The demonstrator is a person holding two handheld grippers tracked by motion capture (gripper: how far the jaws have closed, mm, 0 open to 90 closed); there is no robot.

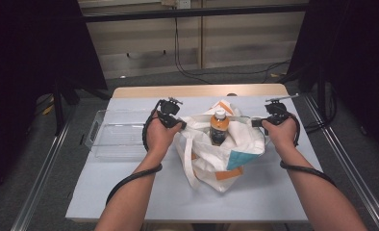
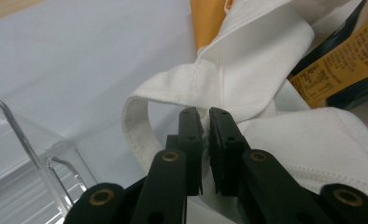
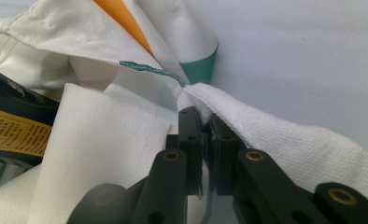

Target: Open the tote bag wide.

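Note:
A white cloth tote bag (image 1: 216, 154) with orange and teal patches sits in the middle of the table, its mouth pulled wide. A bottle (image 1: 219, 127) with an orange label and white cap stands upright inside it. My left gripper (image 1: 180, 125) is shut on the bag's left rim; in the left gripper view the black jaws pinch the white fabric (image 2: 229, 84) beside a handle loop, with my left gripper (image 2: 205, 114) at the seam. My right gripper (image 1: 255, 122) is shut on the bag's right rim, and my right gripper (image 3: 203, 114) clamps the white edge (image 3: 247, 121) near teal stitching.
A clear plastic bin (image 1: 111, 136) lies on the table to the left of the bag, close behind my left hand; its wall (image 2: 28, 158) shows in the left gripper view. The pale table top (image 1: 255, 192) spreads in front of the bag. Cables trail on the floor behind.

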